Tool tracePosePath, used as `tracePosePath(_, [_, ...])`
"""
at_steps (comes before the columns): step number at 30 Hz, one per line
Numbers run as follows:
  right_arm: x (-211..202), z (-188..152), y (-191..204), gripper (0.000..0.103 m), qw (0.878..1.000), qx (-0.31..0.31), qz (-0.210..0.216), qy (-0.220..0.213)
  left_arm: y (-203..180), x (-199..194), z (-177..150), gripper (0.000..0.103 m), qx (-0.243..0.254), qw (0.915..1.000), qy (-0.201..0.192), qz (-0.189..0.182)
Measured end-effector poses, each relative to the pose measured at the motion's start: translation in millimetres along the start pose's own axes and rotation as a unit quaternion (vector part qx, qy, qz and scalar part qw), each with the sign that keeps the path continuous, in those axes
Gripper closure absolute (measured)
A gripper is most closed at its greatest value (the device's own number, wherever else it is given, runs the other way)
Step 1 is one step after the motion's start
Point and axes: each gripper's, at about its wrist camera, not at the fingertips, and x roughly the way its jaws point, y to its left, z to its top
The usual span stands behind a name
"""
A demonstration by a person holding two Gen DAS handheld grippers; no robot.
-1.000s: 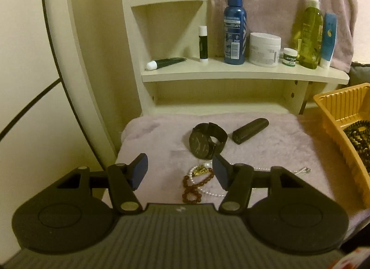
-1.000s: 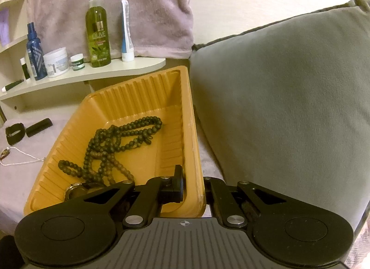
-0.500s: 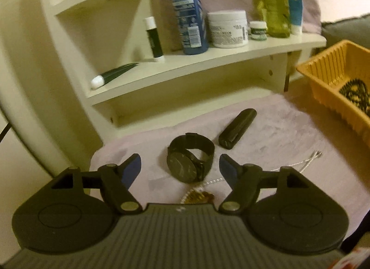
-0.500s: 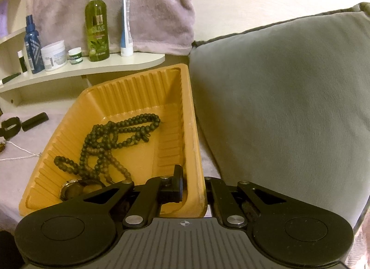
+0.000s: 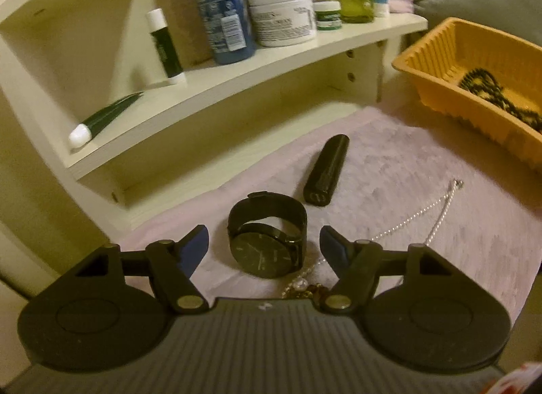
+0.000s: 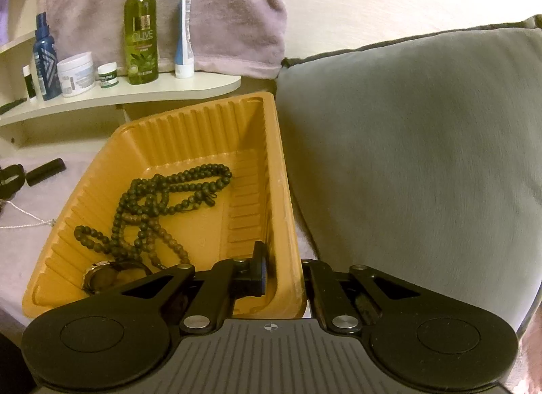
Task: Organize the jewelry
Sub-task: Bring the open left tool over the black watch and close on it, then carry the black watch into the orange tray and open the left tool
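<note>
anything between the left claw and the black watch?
Nothing visible. The left claw is open, and the black metal-band wristwatch lies on the lilac fleece cloth in the gap between its fingers. The black cylindrical case lies beyond the watch; the thin silver bead chain runs off to its right.

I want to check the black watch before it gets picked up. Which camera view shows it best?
The left wrist view: the black watch lies centered between the open left claw fingers, dial and band both visible on the towel. The right wrist view shows only a dark sliver of it at the left edge.
</note>
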Motion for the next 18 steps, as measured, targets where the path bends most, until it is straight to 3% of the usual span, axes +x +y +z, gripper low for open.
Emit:
tracePosePath(8, [1,0,0,0.096,1.000,-0.002,-0.005,0.005,14,7,-2,0.048,0.007,0.9993,0.011,-0.035])
tracePosePath(11, [2,1,0,0.095,1.000,-0.001,-0.007,0.006,14,7,-3,0.060,0.002,0.9990,0.011,-0.044])
tracePosePath(18, [3,1,0,0.095,1.000,-0.001,-0.006,0.004,2,1,-1,0.061,-0.028,0.9993,0.024,-0.009])
